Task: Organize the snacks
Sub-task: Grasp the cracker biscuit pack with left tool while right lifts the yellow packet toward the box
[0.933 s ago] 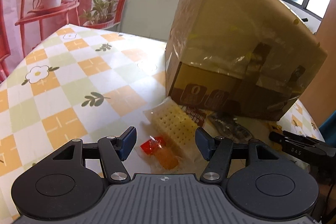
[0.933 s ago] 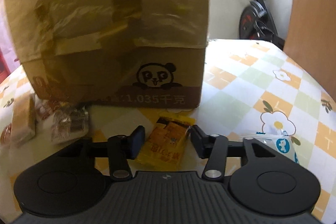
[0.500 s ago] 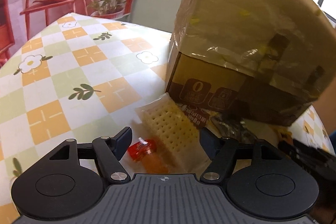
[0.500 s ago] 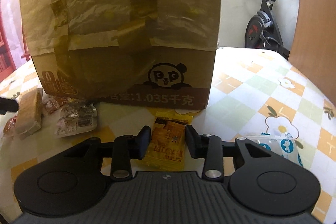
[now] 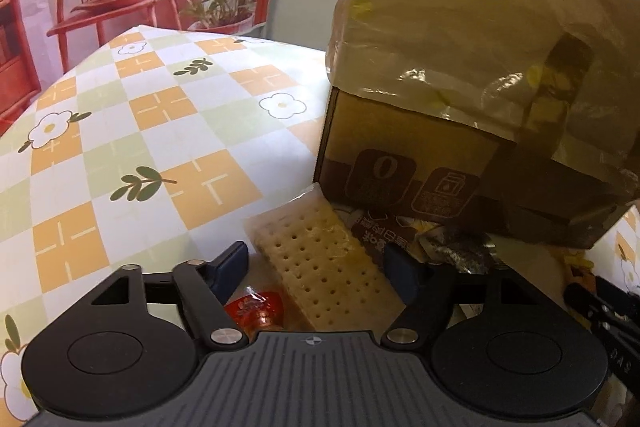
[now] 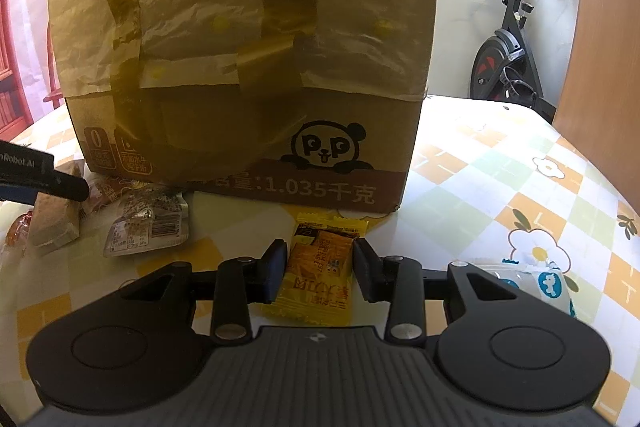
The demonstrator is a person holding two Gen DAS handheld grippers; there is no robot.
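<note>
A clear-wrapped cracker pack (image 5: 320,267) lies on the checked tablecloth in front of a tall cardboard box (image 5: 460,67). My left gripper (image 5: 316,269) straddles it, its jaws closing, and the pads stand at the wrapper's edges without clearly pressing. A red-wrapped candy (image 5: 256,309) lies just beside the left finger. In the right wrist view my right gripper (image 6: 320,267) is shut on a yellow snack packet (image 6: 320,279) that lies on the table before the panda-printed box (image 6: 248,47).
A silver-wrapped snack (image 6: 148,223) and a brown wrapper lie at the box's foot, with the cracker pack (image 6: 52,223) to their left. A white-and-blue packet (image 6: 536,283) sits to the right. An exercise bike (image 6: 508,59) stands beyond the table's far edge.
My right gripper's fingers have come together on the yellow packet. My left gripper has moved forward so the cracker pack now lies between its fingers, which stand wider apart.
</note>
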